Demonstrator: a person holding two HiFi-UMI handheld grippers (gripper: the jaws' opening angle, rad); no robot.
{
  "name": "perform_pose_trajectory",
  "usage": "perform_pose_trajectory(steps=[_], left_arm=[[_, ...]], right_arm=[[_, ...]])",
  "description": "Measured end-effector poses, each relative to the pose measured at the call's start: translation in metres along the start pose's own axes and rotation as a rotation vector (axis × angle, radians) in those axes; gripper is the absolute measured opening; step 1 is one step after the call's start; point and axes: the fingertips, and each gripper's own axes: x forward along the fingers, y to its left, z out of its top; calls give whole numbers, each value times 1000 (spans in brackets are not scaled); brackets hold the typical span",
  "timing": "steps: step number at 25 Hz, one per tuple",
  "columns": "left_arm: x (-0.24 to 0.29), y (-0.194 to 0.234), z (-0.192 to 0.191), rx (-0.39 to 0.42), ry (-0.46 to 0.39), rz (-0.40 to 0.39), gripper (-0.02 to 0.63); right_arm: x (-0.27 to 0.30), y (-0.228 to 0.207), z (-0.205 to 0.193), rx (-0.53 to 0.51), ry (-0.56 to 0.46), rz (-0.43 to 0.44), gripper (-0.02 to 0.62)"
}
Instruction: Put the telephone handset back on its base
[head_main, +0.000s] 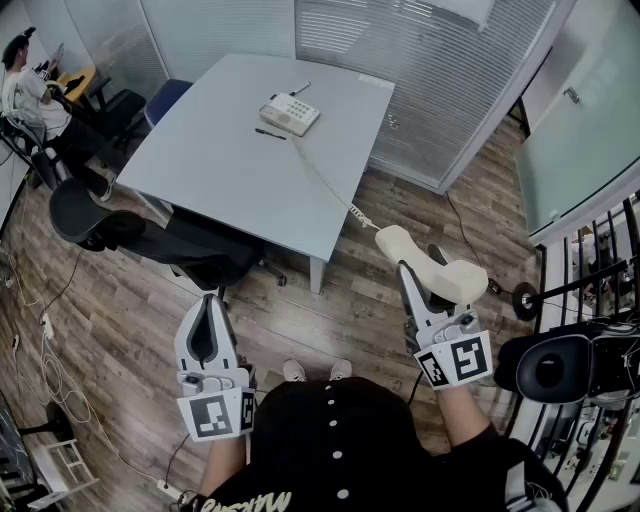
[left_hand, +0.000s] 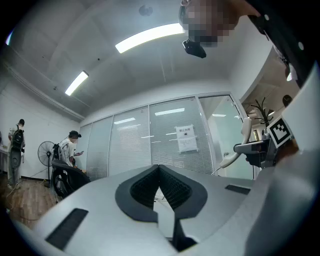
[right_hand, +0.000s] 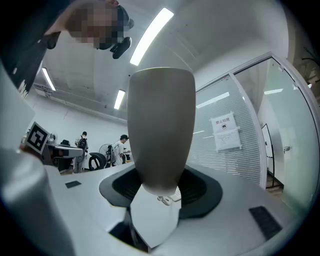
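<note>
Pale grey worktop (head_main: 230, 170) on a wood-plank floor (head_main: 110, 340), black office chairs (head_main: 95, 218) alongside. Glass partitions with blinds (head_main: 430, 70) enclose the room under ceiling strip lights (left_hand: 150, 37). A distant stand appears to be a fan (left_hand: 46, 150).

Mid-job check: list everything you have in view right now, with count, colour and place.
telephone handset: one, cream, off the table, near right
telephone base: one, white, far part of the table
cord: one, pale, from the base over the table's near edge to the handset
pen: one, dark, on the table beside the base
table: one, pale grey, ahead
office chairs: at least three, two black and one blue, along the table's left side
seated person: one, white top, far left corner
left gripper: one, grey, shut on nothing, low left
right gripper: one, grey, shut on the telephone handset
</note>
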Motion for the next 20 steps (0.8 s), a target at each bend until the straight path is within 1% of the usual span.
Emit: perform_pose_trajectory(steps=[11, 13, 16, 20], left_arm=[[-1, 3, 3, -6, -6, -15, 14], [-1, 3, 2, -9, -10, -20, 14], [0, 4, 1, -14, -14, -32, 14], [1, 15, 1, -18, -19, -55, 14]], right_arm=[[0, 5, 4, -9, 2, -12, 229], [0, 5, 4, 2, -1, -15, 229], [1, 7, 5, 24, -9, -22, 229], [4, 17, 2, 13, -1, -39, 229]])
